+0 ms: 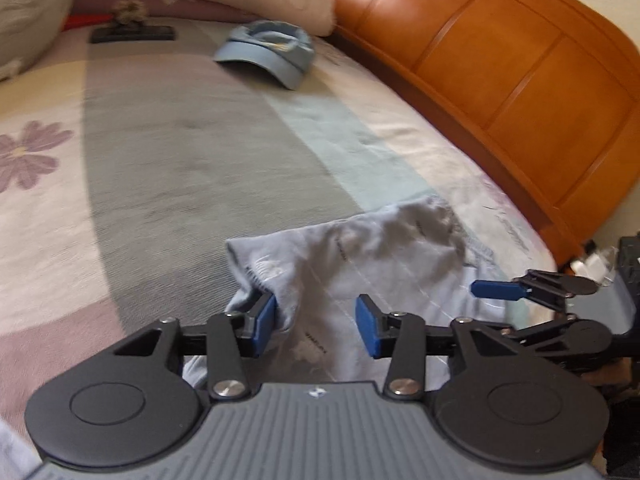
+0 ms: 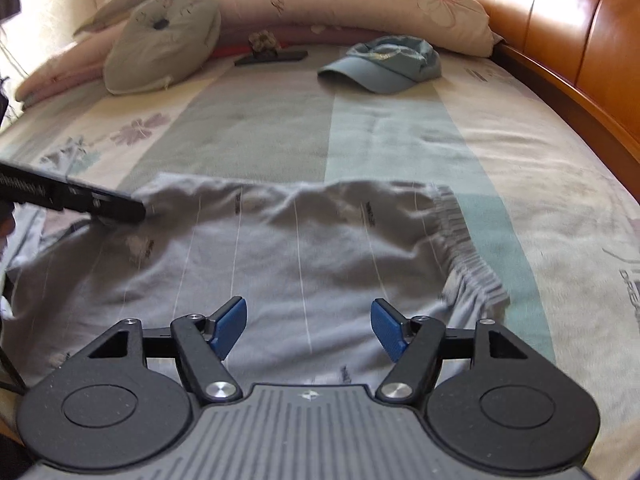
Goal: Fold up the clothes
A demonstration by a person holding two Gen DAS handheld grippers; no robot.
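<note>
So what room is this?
Most likely a bedroom: a bed with a flower-patterned sheet, pillows piled at the far end, and a wooden headboard along one side.

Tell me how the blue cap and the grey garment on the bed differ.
The blue cap is plain light blue; the grey garment is grey with thin pale lines and small dark marks. The cap keeps a domed, crumpled shape with a stiff brim; the garment lies spread flat and wrinkled. The cap sits far off by the pillows; the garment lies right under both grippers. Both rest on the patterned bedspread.
</note>
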